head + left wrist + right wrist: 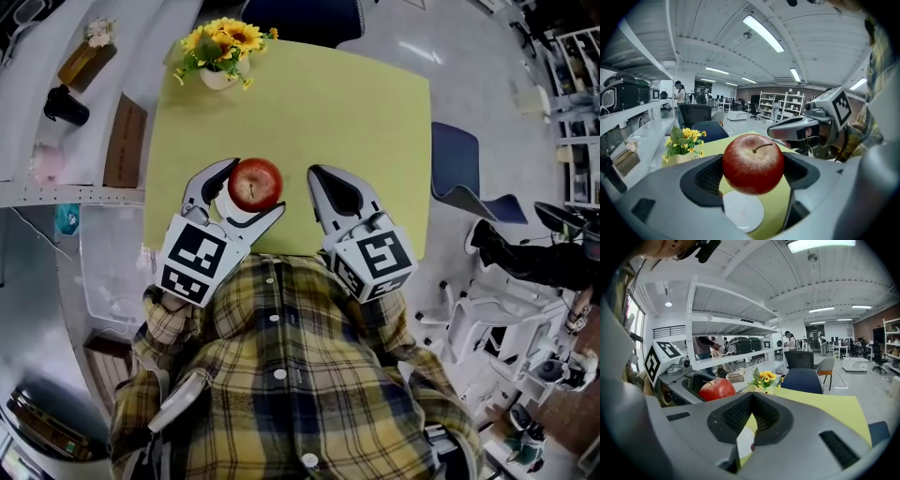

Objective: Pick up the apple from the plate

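apple [255,184] sits pinched between the jaws of the left gripper [254,188], raised clear above the plate [743,213] as the pickup needs, while the right gripper [316,174], jaws pressed together on nothing, hangs beside the plate, seemingly unneeded.

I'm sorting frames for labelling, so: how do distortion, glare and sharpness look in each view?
Head view: strong fisheye warps the room round the table, yet the apple is sharp and evenly lit. Left gripper view: dark vignetted corners, the ceiling lamp is blown out, and a soft highlight sits on the apple. Right gripper view: a second lamp glares at the top edge, and the shelving curves.
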Action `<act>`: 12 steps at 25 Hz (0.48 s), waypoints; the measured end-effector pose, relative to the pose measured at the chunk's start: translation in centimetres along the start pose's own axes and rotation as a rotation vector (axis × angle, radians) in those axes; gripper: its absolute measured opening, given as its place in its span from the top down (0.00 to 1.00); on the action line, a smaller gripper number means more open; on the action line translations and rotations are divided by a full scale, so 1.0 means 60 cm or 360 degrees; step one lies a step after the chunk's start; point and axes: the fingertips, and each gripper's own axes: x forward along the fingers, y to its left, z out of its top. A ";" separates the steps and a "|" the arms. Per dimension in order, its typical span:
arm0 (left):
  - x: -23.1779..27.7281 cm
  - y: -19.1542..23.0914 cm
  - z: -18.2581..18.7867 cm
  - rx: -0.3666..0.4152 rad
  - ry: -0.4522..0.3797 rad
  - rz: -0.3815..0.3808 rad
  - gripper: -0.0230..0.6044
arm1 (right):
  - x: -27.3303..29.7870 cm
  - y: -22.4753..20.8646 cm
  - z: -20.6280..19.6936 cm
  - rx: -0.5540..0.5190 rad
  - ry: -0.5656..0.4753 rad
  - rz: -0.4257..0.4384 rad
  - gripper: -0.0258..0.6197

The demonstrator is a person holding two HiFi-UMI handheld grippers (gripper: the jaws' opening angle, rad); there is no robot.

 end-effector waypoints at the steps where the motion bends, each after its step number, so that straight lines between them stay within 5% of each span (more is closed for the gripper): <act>1: 0.000 0.000 -0.001 -0.0001 0.0001 -0.0001 0.32 | 0.000 0.001 -0.001 -0.0002 0.0003 0.0003 0.96; 12: -0.003 -0.005 -0.014 -0.0023 0.0018 -0.0011 0.32 | 0.004 0.016 -0.017 0.0003 0.0051 0.0041 0.96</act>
